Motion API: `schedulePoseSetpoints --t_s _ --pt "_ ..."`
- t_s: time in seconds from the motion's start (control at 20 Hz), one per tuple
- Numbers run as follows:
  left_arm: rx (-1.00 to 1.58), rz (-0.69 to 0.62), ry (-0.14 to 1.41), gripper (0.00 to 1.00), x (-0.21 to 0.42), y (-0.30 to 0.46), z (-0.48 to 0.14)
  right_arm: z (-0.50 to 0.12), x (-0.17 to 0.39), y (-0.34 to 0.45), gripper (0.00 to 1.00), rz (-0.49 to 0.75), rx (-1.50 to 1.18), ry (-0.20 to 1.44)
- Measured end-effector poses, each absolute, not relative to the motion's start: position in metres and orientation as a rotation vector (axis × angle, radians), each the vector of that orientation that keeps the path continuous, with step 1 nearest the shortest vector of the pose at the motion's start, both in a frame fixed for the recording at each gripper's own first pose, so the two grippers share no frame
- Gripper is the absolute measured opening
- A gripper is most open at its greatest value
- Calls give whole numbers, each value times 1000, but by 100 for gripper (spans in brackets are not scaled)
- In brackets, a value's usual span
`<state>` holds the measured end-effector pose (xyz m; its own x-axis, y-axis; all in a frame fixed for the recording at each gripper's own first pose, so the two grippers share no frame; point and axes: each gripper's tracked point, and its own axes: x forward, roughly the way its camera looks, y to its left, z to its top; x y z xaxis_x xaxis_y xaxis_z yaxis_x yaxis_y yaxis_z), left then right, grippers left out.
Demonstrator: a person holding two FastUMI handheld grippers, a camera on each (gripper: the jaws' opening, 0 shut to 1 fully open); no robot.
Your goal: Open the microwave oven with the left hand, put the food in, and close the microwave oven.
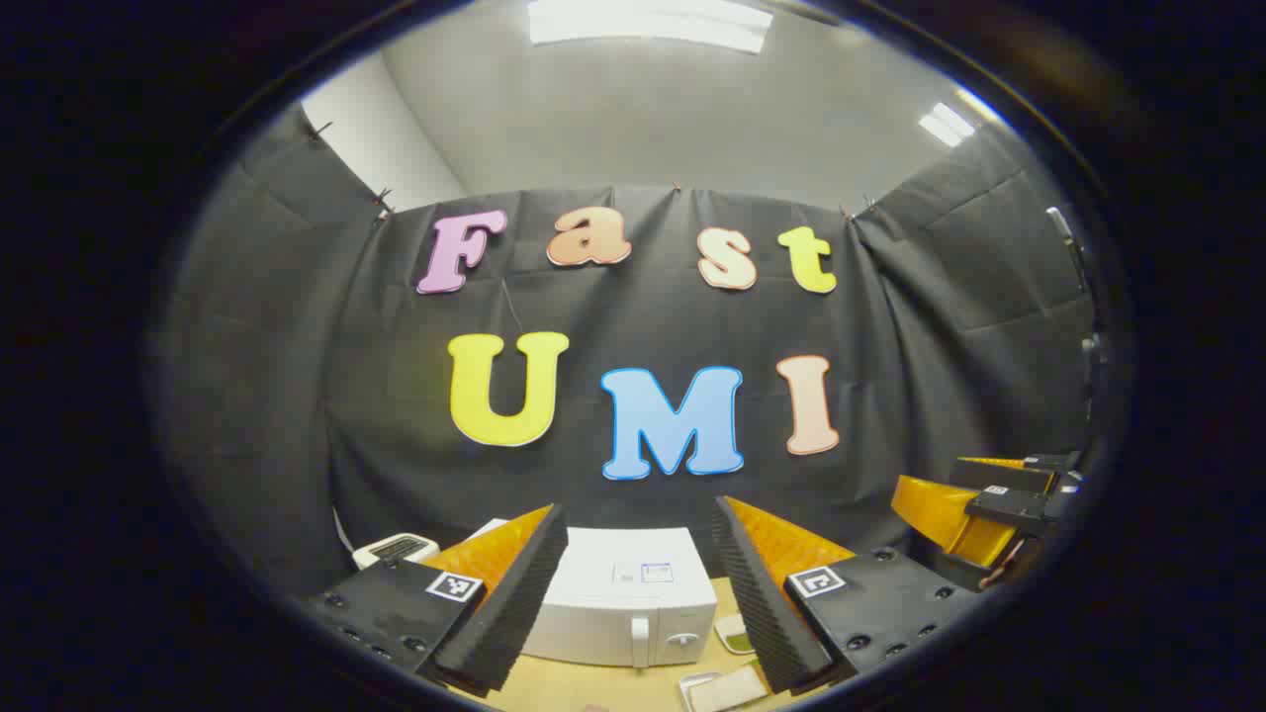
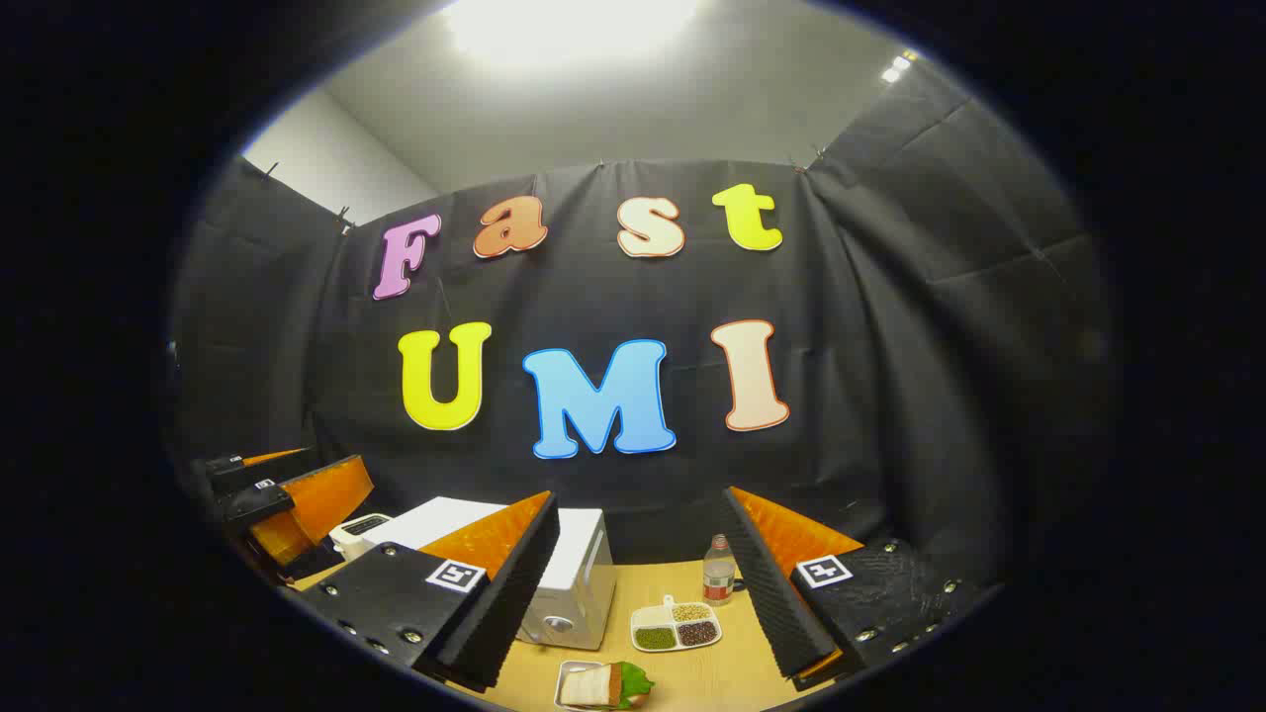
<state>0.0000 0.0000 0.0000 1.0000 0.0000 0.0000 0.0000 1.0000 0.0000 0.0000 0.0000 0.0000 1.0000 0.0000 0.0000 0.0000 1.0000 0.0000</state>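
The left hand-held gripper [image 1: 638,593] hangs wide open and empty, high above the tabletop [image 1: 613,682]; the shut microwave oven [image 1: 623,603] sits straight ahead below, door handle [image 1: 640,641] facing it.

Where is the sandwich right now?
In the right gripper view the sandwich lies in a small tray at the near edge of the wooden table, in front of the white microwave and the divided dish.
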Motion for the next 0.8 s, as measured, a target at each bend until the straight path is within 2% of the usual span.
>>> schedulePoseSetpoints --t_s 0.25,0.4,0.45,0.5,0.7,0.8 --pt "-33 -35 26 96 8 14 -12 -3 0 13 98 -19 -25 -1" --pt "-56 -46 46 98 13 21 -22 -3 1 17 98 -32 -32 0" --pt "-56 -43 48 94 12 24 -24 -5 1 20 98 -29 -34 -1" --pt "-55 -37 48 98 14 28 -24 -4 2 22 98 -24 -39 -2" --pt "-69 -54 76 98 22 25 -38 -11 7 24 98 -23 -57 14" --pt "-63 -69 84 95 23 21 -42 -16 11 25 98 -21 -56 29"
